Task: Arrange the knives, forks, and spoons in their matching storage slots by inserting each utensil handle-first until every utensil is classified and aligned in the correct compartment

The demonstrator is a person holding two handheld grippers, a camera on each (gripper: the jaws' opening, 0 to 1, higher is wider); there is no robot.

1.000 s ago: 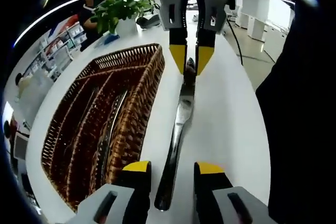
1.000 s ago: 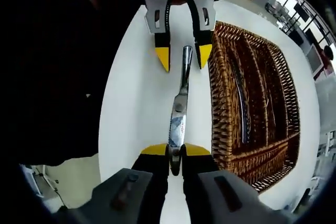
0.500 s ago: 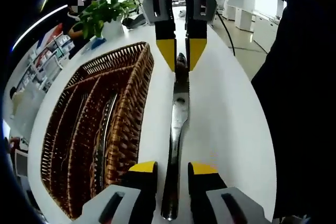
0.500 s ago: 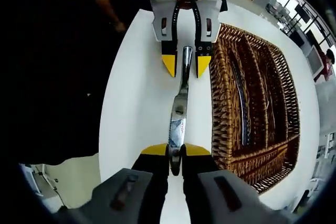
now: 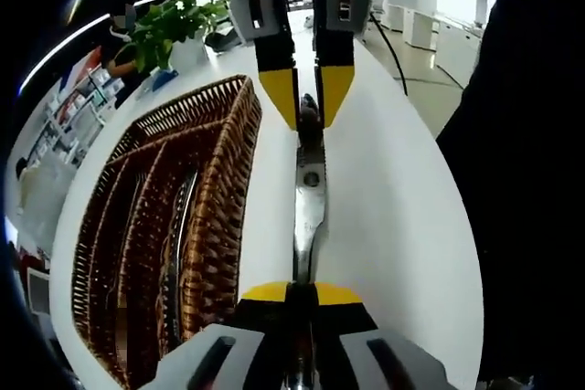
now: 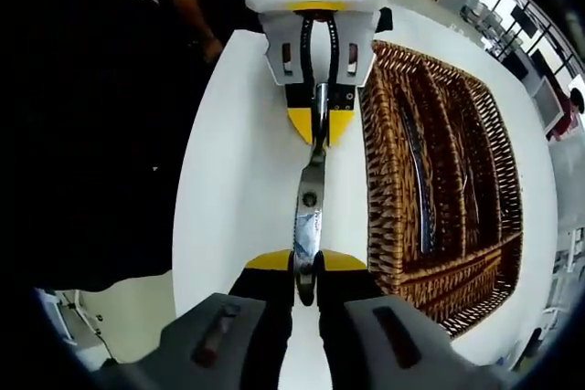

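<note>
White table point(image 5: 402, 226) was seen under a wicker tray point(image 5: 215, 216) (cutlery lay in its slots). Just beside it, a knife point(image 5: 308, 198) was gripped at opposite ends by the left gripper point(image 5: 303, 295) and right gripper point(image 6: 306, 262).

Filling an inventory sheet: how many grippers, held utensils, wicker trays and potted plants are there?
Grippers: 2, left gripper, right gripper
Silver metal utensil they hold: 1
Brown wicker divided tray: 1
Green potted plant: 1
Total: 5

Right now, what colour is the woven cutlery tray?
Brown: the woven wicker cutlery tray shows best in the right gripper view.
</note>
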